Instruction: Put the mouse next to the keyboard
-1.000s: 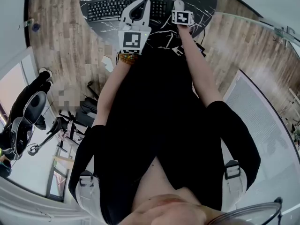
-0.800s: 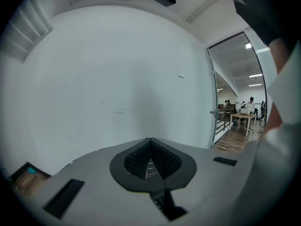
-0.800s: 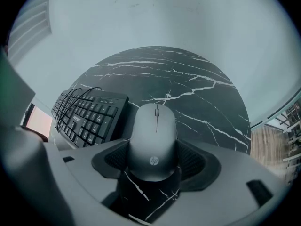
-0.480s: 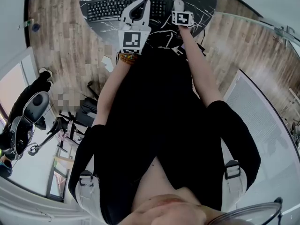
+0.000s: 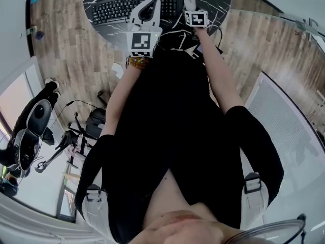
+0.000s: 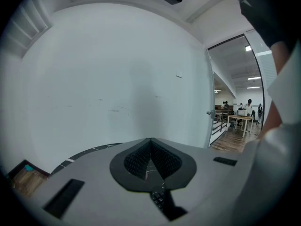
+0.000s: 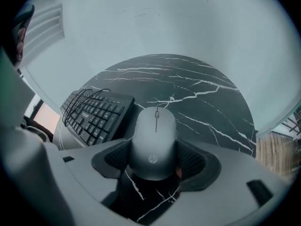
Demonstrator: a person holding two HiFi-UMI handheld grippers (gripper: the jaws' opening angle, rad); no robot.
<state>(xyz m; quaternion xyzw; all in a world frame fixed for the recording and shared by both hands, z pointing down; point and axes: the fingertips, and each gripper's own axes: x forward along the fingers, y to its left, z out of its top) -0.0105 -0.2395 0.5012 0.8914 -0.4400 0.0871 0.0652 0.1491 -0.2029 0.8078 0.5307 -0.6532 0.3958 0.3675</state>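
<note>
A grey mouse (image 7: 154, 142) sits between the pads of my right gripper (image 7: 154, 158), which is shut on its sides. It is held just right of the black keyboard (image 7: 96, 114), over the black marble table (image 7: 207, 102); I cannot tell whether it touches the top. In the head view the mouse (image 5: 189, 3) pokes out beyond the right gripper (image 5: 192, 10) beside the keyboard (image 5: 114, 8). My left gripper (image 5: 151, 4) hovers over the keyboard's right part. In its own view the left gripper (image 6: 151, 144) has its jaws pressed together with nothing between them.
The round table's edge (image 5: 101, 32) meets wood flooring (image 5: 66, 55) on both sides. A dark cable (image 5: 219, 34) hangs off the table's right side. Tripod-like gear (image 5: 35, 131) stands on the floor at left. The left gripper view faces a white wall (image 6: 117, 79).
Both grippers and the table sit slightly higher in the head view than before. The mouse stays gripped in the right gripper, still beside the keyboard.
</note>
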